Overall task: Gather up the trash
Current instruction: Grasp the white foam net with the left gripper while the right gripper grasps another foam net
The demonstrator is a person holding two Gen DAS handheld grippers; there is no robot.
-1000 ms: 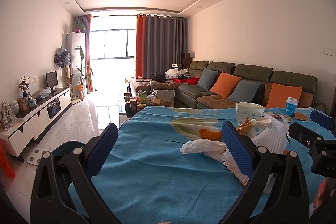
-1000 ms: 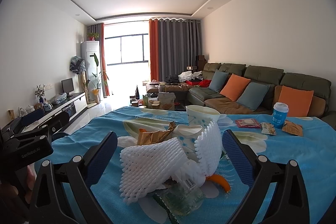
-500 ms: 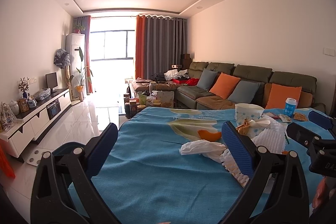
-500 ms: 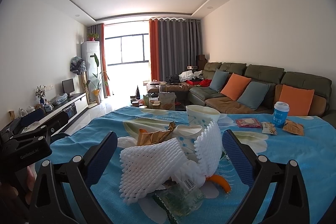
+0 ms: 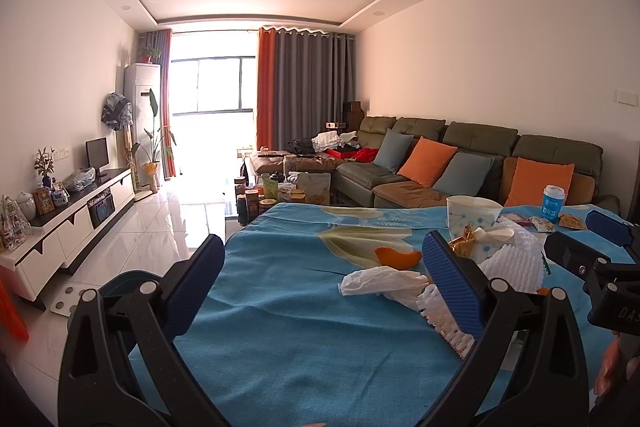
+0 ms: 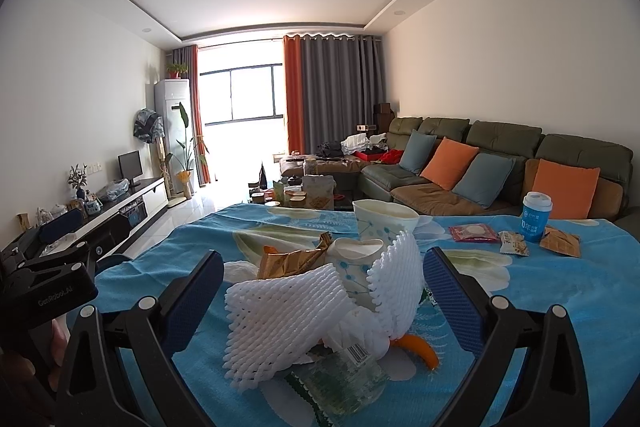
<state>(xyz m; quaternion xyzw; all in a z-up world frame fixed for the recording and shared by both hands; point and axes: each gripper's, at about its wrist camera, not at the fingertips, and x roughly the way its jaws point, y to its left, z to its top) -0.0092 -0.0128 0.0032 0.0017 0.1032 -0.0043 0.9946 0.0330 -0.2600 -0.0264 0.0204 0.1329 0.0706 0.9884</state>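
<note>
Blue-padded right gripper: jaws spread wide, holding nothing, hovering with the white foam fruit netting between the pads.
Left gripper: also spread and empty, over bare blue floral cloth on the bench; the crumpled white tissue lies just beside its right pad.
Trash pile: netting lies over a clear crinkled plastic wrapper, with an orange peel piece, a brown snack packet and a squashed patterned paper cup touching or just behind it.
Farther trash: upright patterned paper cup, blue lidded cup and small wrappers, well apart on the right.
Bin: a dark blue rounded rim shows past the bench's left edge, likely the receptacle.
Advice: lower the right gripper so the pads straddle the netting's bulk, then close gently; foam compresses, so a deep bite likely holds better than a pinch at the edge.
Risk: the wrapper beneath may drag along or slip free.
</note>
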